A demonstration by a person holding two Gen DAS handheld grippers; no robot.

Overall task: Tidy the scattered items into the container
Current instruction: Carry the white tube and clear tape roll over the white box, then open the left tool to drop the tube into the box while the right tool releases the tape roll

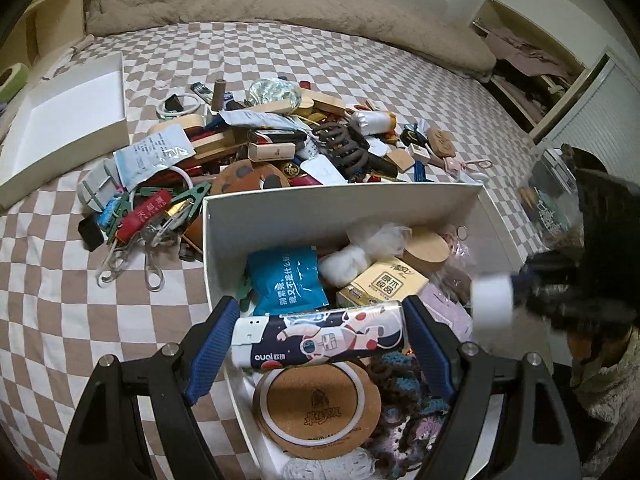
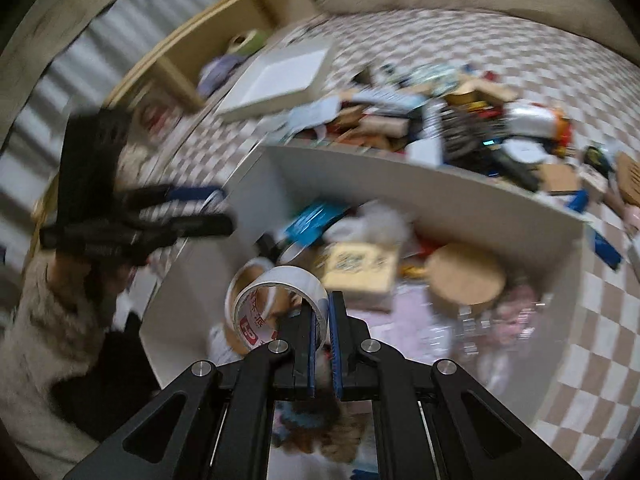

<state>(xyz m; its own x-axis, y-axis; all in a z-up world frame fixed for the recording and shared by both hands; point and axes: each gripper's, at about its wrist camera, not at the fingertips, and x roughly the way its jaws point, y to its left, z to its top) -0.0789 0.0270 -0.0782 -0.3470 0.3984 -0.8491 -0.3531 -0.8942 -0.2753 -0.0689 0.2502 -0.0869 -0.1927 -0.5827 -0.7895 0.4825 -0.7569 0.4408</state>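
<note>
Both grippers hold loads — left gripper clamps an astronaut-print case, right gripper pinches a tape roll — over the half-filled white box; the pile at upper centre remains.

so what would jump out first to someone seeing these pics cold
Probably the astronaut-print tube held crosswise between the left gripper's blue pads, right over the white box already half full of odds and ends. Next, the big clutter pile on the checkered bed beyond the box. Then the tape roll, its wall pinched by the right gripper above the box.
</note>
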